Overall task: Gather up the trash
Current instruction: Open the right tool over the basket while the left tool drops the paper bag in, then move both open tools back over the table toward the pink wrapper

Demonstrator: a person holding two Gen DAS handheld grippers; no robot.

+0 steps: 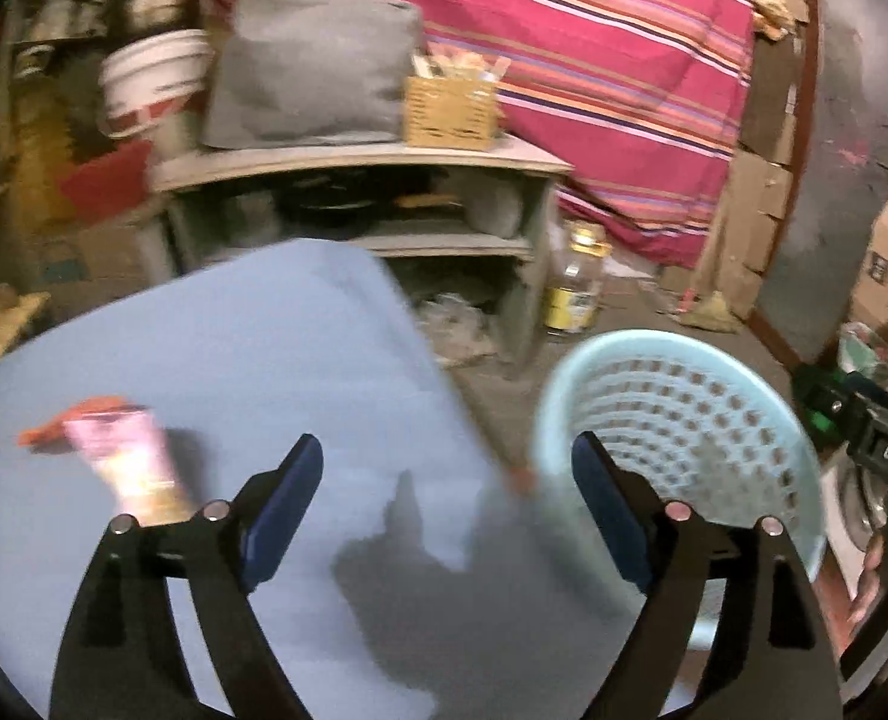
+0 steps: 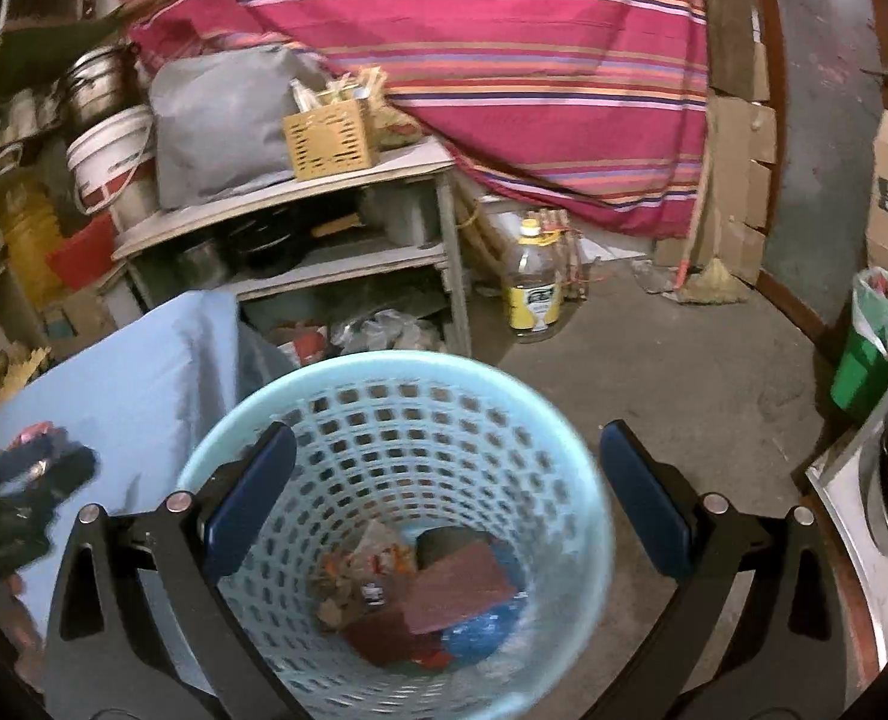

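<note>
A light blue perforated basket (image 2: pixel 396 420) stands on the floor beside a blue-covered table (image 1: pixel 264 348). Several wrappers and a red carton (image 2: pixel 456 588) lie in its bottom. My right gripper (image 2: pixel 447 501) is open and empty, right above the basket's mouth. My left gripper (image 1: pixel 447 510) is open and empty over the table, near its right edge. A pink and orange wrapper (image 1: pixel 126 462) lies on the table to the left of the left gripper, blurred. The basket also shows in the left wrist view (image 1: pixel 684 414), to the right of the table. The left gripper shows blurred at the left of the right wrist view.
A grey shelf unit (image 2: pixel 336 192) with a grey bag, a wicker box (image 2: pixel 330 135) and pots stands behind the table. A plastic oil bottle (image 2: pixel 534 282) stands on the concrete floor. A green bin (image 2: pixel 864 360) with a liner is at the right. A striped pink cloth hangs behind.
</note>
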